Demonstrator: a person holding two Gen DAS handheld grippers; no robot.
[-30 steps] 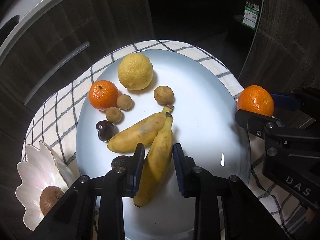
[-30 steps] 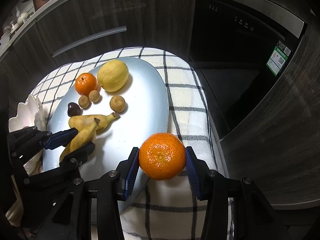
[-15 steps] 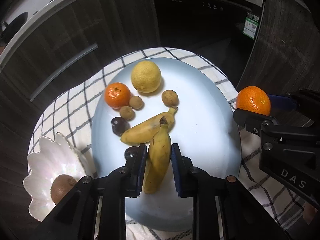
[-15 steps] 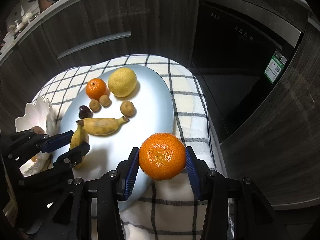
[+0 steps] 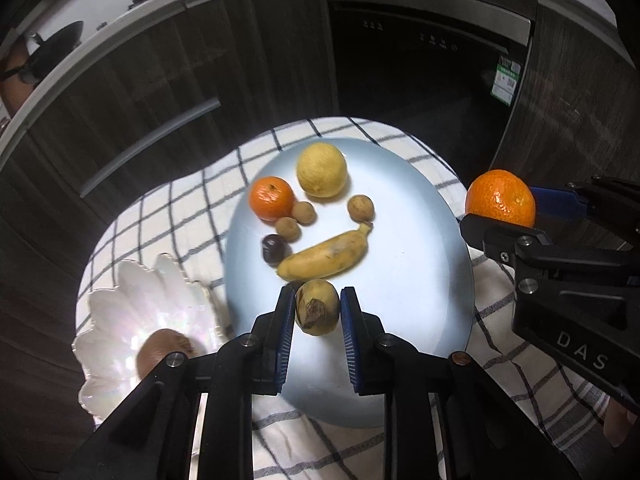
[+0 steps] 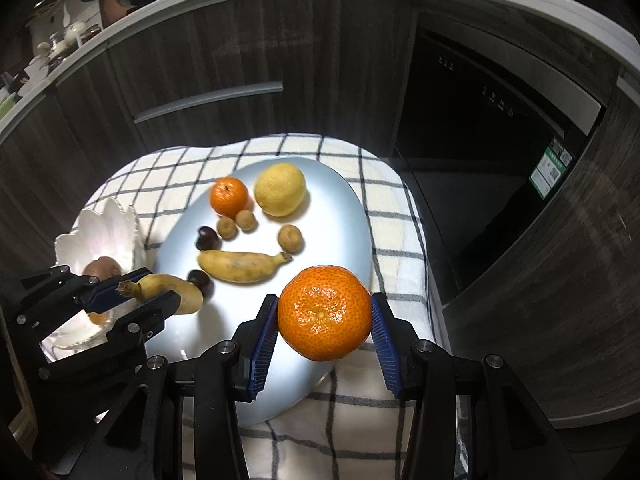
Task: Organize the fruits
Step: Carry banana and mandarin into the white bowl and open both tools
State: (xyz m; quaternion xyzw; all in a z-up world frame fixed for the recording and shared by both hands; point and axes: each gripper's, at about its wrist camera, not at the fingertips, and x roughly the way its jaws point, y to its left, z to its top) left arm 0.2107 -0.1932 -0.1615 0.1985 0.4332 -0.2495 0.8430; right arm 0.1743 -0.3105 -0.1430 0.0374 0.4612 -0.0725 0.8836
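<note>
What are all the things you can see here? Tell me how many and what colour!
Plate: one, pale blue, on the checked cloth.
Cloth: one, white with dark checks, under the plate.
Shell bowl: one, white, left of the plate.
Kiwi: one, brown, in the shell bowl.
Lemon: one, yellow, far end of the plate.
Oranges: two, orange; one on the plate, one held.
Bananas: two, yellow; one lying on the plate, one held.
Small round fruits: three, tan, on the plate.
Dark fruits: two, dark purple-brown, on the plate.
Left tongs: black with blue pads, shut on a banana.
Right tongs: black with blue pads, shut on an orange.
</note>
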